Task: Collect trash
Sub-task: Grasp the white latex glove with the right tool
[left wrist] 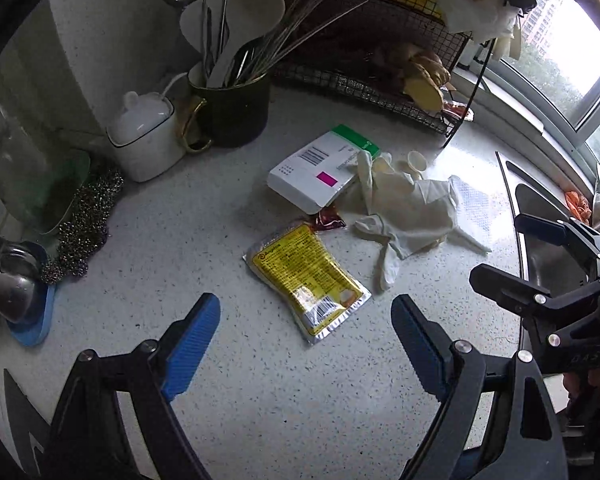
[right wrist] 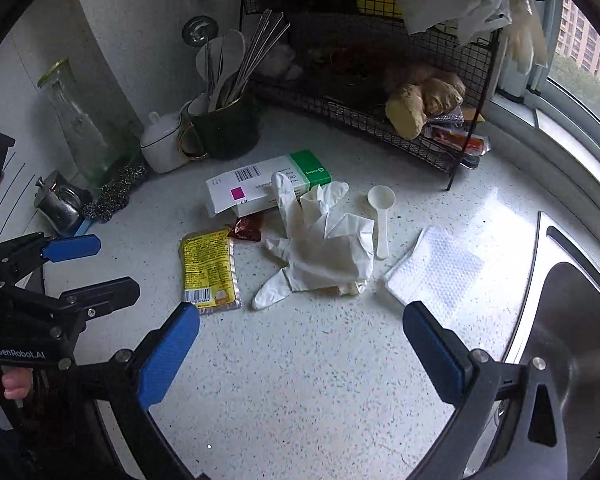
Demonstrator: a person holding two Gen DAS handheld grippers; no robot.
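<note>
A crumpled white latex glove (right wrist: 320,248) lies limp at the middle of the speckled white stone counter (right wrist: 300,380), its fingers draped over a white cardboard box (right wrist: 256,188) with a green end, a barcode and a magenta square. At seven o'clock from the box sits a flat foil sachet (right wrist: 208,268) with a yellow printed face and silver crimped edges, and a small dark red packet (right wrist: 248,230) lies between the two, touching the sachet's top corner. A white plastic scoop (right wrist: 381,216) lies at three o'clock of the glove, and a dimpled white paper towel (right wrist: 436,272) lies at four o'clock. The left gripper (left wrist: 306,326) tilts steeply down over the sachet, its ribbed blue pads spread wide with nothing between them. The right gripper (right wrist: 300,344) points down likewise, jaws wide apart and empty, above bare counter just below the glove. Behind, at twelve o'clock, stands a black wire rack (right wrist: 380,120) holding knobbly ginger, beside a dark mug (right wrist: 224,128) of utensils. A steel sink (right wrist: 572,320) lies at three o'clock, under a window.
</note>
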